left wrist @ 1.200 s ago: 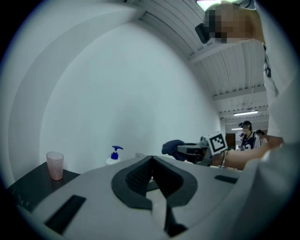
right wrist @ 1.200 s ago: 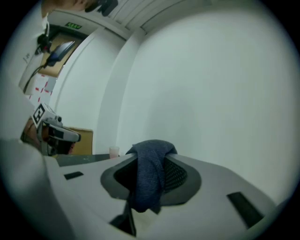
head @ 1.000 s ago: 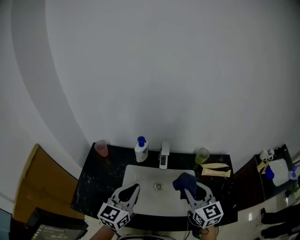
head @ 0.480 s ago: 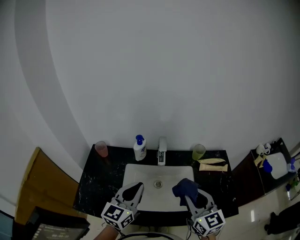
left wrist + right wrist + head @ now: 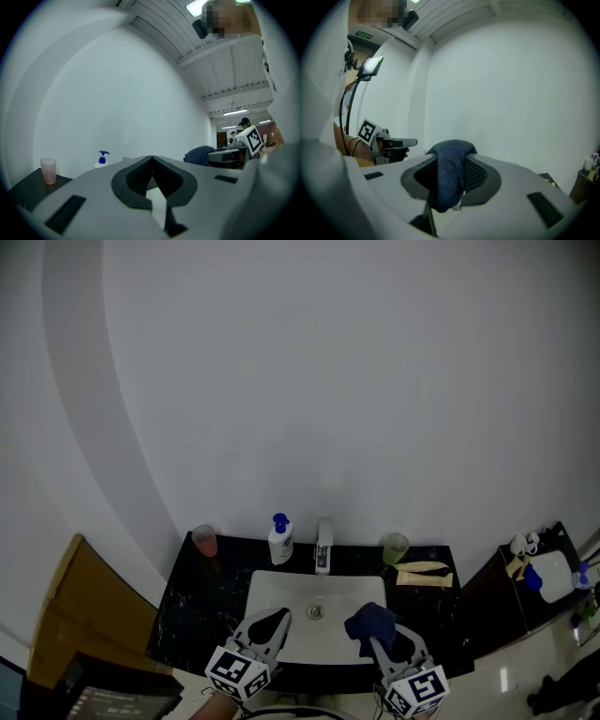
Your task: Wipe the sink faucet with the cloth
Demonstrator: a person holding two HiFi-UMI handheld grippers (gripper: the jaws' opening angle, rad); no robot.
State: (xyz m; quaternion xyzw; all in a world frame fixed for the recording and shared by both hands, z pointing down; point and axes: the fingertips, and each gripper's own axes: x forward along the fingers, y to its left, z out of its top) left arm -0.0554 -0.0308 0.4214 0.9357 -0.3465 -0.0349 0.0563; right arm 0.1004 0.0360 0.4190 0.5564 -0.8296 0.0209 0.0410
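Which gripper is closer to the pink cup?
Left. The left gripper is over the sink's front-left edge, on the pink cup's side; the right gripper, gripping the blue cloth, is over the front-right.

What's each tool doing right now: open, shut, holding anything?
left tool: closed, empty.
right tool: closed on the dark blue cloth.

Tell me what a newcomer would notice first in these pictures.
The dark blue cloth clamped in the right gripper stands out, over the front right of the white sink. Behind it, the faucet stands at the middle of the sink's back edge, with a blue-topped soap bottle to its left on the black counter. The left gripper is shut and empty.
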